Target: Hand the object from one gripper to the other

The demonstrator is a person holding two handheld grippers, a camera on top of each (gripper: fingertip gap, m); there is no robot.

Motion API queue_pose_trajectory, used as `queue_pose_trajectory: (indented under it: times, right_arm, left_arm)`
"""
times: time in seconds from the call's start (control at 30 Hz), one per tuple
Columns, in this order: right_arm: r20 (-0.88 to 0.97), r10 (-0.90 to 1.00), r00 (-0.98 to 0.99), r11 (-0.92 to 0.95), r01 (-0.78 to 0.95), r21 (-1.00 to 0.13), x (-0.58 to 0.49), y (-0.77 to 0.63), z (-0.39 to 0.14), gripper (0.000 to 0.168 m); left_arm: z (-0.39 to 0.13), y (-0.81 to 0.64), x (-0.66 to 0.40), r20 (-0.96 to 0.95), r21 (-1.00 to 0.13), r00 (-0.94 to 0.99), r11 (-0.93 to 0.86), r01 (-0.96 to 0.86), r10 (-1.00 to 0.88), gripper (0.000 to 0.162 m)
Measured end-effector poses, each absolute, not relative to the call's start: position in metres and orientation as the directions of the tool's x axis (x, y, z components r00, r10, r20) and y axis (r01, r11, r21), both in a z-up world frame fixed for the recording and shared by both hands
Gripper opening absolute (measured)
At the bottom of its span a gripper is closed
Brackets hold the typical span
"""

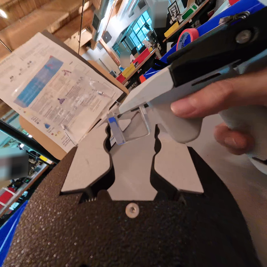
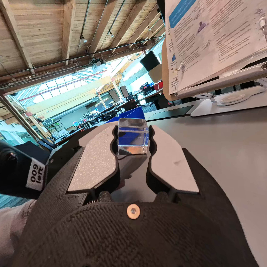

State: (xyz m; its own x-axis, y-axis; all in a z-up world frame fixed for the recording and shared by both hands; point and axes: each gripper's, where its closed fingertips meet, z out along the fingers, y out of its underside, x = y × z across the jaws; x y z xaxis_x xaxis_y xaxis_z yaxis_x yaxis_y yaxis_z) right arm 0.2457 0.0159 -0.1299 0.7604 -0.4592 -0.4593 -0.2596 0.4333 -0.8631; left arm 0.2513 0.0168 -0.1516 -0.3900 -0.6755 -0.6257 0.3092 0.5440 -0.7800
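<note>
On the left stood a clear acrylic stand holding a printed white instruction sheet [image 1: 57,92], tilted back on the smooth grey tabletop [image 1: 216,187]. The left gripper [image 1: 132,135] had its grey-faced fingers spread — the small clear plastic cube [image 1: 127,128] sat between their tips, with a gap showing on the right finger's side. Further right, the right gripper [image 1: 130,111] came in from the side, a hand [image 1: 216,101] wrapped around its handle. From its own camera the right gripper [image 2: 132,136] was pinching the cube [image 2: 132,135] between both fingertips — black pads touching either side of it, held above the table.
</note>
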Motion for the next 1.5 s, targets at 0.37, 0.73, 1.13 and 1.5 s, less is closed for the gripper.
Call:
queue_pose_trajectory:
  times: [0.37,0.73,1.13,1.5]
  right_arm:
    - [-0.557,-0.344,0.756,0.522,-0.339,-0.783,0.244,0.016,-0.126,0.042]
    - [-0.766,0.117,0.632,0.676,-0.615,-0.405,0.238,0.015,-0.116,0.042]
    - [-0.501,-0.138,0.855,0.470,-0.389,-0.793,0.230,0.020,-0.110,0.080]
    - [0.493,-0.341,0.801,-0.323,0.392,-0.861,0.221,0.034,-0.166,0.103]
  left_arm:
    - [-0.150,0.017,0.250,-0.482,-0.876,-0.494,0.398,0.273,-0.723,0.046]
    - [-0.123,0.017,0.235,-0.554,-0.804,-0.402,0.344,0.485,-0.729,0.044]
    - [-0.118,0.043,0.237,0.037,-0.989,-0.871,-0.145,0.039,-0.490,0.044]
    - [-0.148,0.037,0.203,0.542,-0.838,-0.840,-0.048,-0.543,0.038,0.044]
